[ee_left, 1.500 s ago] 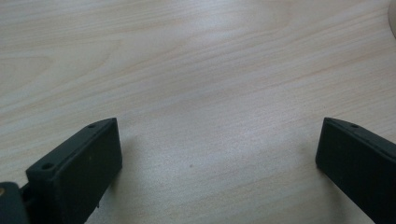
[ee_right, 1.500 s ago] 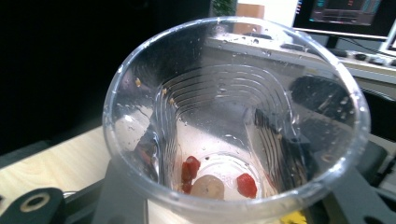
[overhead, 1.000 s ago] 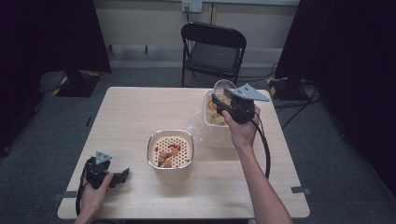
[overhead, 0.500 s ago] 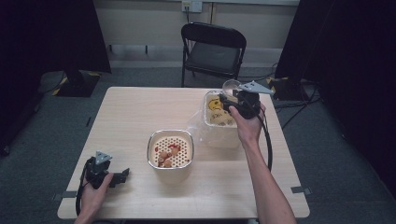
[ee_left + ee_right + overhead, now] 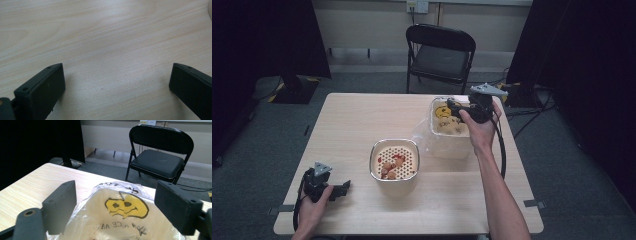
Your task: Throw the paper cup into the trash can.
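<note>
- Two grippers are held open and empty: the right gripper (image 5: 455, 107) hovers over the bag (image 5: 117, 220), seemingly to reach in.
- Left gripper (image 5: 343, 188) is rested on the worktop (image 5: 105, 45), well apart from the colander (image 5: 395, 159).

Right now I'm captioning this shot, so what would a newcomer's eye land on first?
Probably the yellow smiley face printed on the clear plastic bag lining a container at the table's far right, with the right gripper open above it. Next, the perforated bowl of reddish bits at the centre.

black tools (image 5: 452, 106), grey plates, trailing cables
</note>
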Tool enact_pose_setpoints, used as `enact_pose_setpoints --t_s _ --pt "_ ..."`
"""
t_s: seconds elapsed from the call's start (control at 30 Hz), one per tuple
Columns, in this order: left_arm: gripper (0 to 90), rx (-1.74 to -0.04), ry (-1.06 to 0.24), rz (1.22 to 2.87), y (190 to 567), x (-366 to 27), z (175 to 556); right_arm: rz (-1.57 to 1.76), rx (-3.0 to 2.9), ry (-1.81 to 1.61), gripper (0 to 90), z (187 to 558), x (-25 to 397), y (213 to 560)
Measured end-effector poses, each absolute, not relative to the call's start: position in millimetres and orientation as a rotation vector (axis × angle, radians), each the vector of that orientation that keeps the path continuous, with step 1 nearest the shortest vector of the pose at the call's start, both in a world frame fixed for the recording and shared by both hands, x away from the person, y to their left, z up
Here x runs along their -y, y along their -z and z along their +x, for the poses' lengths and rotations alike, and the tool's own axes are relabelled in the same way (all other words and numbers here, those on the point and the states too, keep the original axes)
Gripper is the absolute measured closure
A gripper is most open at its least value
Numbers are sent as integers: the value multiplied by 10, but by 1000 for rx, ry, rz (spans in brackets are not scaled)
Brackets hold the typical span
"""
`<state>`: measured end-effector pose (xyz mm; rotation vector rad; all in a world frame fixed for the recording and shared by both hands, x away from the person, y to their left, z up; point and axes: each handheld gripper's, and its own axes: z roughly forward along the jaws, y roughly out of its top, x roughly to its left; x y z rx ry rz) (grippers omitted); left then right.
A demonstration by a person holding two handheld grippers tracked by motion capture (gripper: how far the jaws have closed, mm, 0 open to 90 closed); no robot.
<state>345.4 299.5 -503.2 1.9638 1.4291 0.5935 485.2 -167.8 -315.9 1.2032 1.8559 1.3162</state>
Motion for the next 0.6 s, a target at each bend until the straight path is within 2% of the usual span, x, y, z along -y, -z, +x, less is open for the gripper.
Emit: enact_pose_setpoints --t_s 0.27,0.43,0.6 --pt "0 -1425 -592 1965 5033 -2997 3456 1161 -1875 -1324 173 4661 1657 3145" --pt "0 -1424 -592 1966 5032 -2998 3456 1158 -1909 -1337 145 4546 1681 3207" --pt "0 -1425 -592 1965 5033 -2997 3457 1155 -1911 -1296 143 4338 1809 3247"
